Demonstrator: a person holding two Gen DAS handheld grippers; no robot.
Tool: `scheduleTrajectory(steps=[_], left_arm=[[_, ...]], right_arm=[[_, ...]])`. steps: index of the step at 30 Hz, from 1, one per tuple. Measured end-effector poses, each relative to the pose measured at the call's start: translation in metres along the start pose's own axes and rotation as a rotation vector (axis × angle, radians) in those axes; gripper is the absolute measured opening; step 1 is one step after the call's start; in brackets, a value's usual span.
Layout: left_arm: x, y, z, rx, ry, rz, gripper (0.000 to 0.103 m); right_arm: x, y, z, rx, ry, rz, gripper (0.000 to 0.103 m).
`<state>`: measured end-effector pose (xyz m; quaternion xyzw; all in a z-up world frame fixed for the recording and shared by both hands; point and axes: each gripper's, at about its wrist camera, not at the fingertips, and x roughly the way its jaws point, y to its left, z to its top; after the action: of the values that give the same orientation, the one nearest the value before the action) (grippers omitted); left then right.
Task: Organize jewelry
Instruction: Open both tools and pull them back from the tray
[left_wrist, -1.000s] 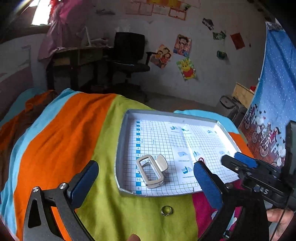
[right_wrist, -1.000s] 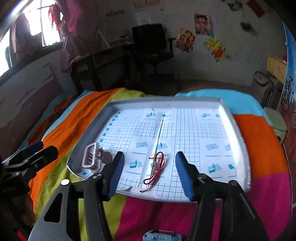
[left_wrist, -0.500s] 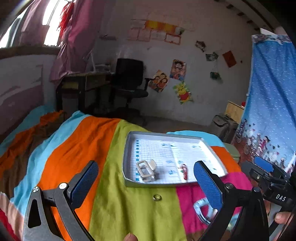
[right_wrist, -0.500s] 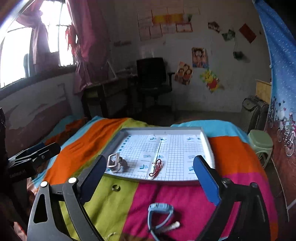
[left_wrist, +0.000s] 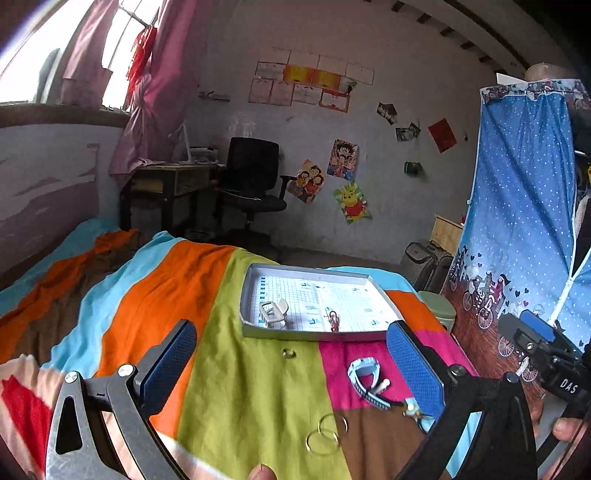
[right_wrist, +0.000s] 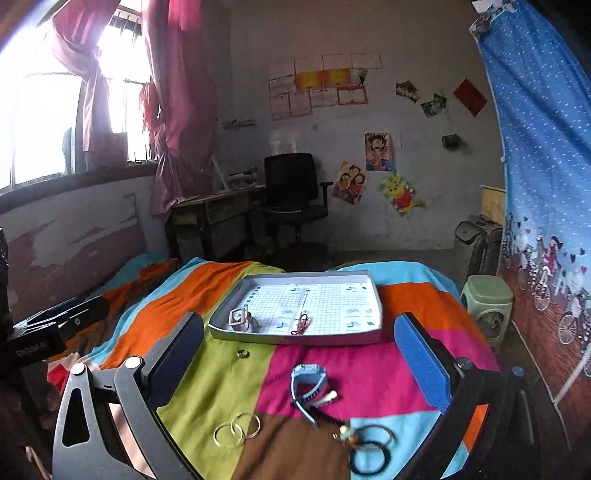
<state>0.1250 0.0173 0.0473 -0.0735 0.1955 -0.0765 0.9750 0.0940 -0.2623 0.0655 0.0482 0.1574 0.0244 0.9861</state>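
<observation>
My right gripper (right_wrist: 301, 360) has its jaws opening, spread wide with nothing between the textured blue pads; my left gripper (left_wrist: 291, 363) stands just as wide and empty. Both frames are cut off at the bottom edge. The dark bangle (right_wrist: 369, 459) runs blurred near the lower rim, and the small beaded piece beside it I cannot make out. The shallow grey tray (right_wrist: 221, 328) lies on the striped blanket (right_wrist: 221, 398), holding a pale rectangular clip (right_wrist: 240, 320) and a red cord bracelet (right_wrist: 303, 325). On the cloth lie a small ring (right_wrist: 242, 354), a light-blue watch (right_wrist: 308, 380) and two thin linked gold hoops (right_wrist: 236, 430).
</observation>
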Motion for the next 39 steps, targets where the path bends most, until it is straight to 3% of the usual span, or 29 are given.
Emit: scheduleTrajectory(steps=[10, 20, 31, 39], left_arm=[[-0.066, -0.009, -0.038, 0.052, -0.018, 0.033, 0.103], [-0.089, -0.014, -0.064, 0.137, 0.082, -0.003, 0.103], [-0.079, -0.018, -0.090, 0.162, 0.165, -0.016, 0.103], [-0.067, -0.022, -0.092, 0.196, 0.244, -0.029, 0.103]], right_arm=[[-0.070, 0.015, -0.026, -0.002, -0.025, -0.023, 0.102], [-0.105, 0.012, -0.065, 0.041, 0.068, -0.038, 0.102], [-0.108, -0.013, -0.089, 0.123, 0.169, -0.096, 0.102], [-0.082, -0.016, -0.093, 0.118, 0.282, -0.083, 0.102]])
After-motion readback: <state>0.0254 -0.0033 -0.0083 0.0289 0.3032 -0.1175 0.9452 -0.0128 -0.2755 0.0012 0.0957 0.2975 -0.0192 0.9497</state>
